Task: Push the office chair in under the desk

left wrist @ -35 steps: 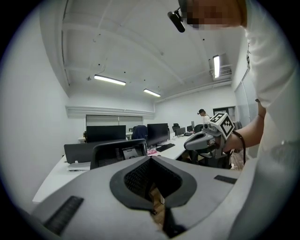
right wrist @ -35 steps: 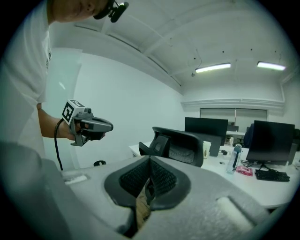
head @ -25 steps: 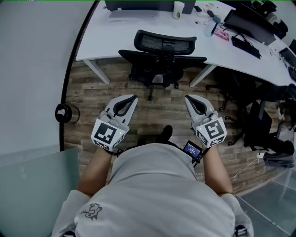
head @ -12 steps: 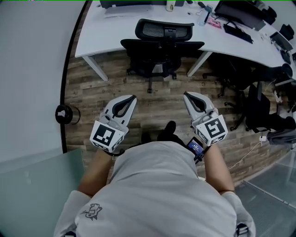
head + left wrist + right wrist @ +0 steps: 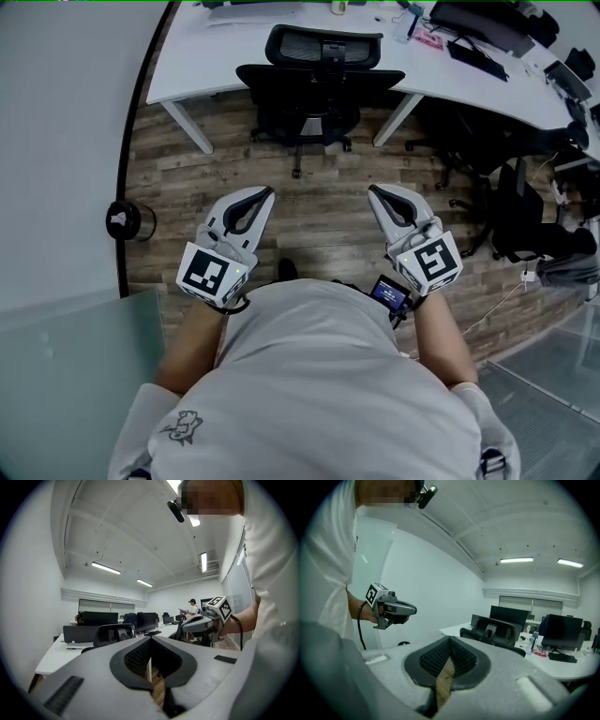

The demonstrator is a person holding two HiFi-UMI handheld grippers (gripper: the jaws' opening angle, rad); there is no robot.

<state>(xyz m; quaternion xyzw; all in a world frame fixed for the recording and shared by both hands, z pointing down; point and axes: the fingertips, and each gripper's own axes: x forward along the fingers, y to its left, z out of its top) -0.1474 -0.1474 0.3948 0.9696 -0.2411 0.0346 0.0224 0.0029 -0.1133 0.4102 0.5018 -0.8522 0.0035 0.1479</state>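
A black office chair (image 5: 317,86) with a mesh back stands at the white desk (image 5: 202,67), its seat partly under the desk edge and its wheeled base on the wood floor. It also shows as the chair (image 5: 112,633) in the left gripper view and the chair (image 5: 496,631) in the right gripper view. My left gripper (image 5: 263,196) and right gripper (image 5: 375,194) are both shut and empty, held side by side in front of my body. They are well short of the chair, pointing toward it.
Monitors (image 5: 559,629), a keyboard (image 5: 473,59) and small items lie on the desk. Another black chair (image 5: 525,225) stands at the right. A grey wall (image 5: 66,141) runs along the left, with a small round black thing (image 5: 123,220) at its foot. A person stands far back.
The chair and desk have shifted up and slightly left in the head view, so I stand a little farther back. Both grippers keep their pose and stay shut.
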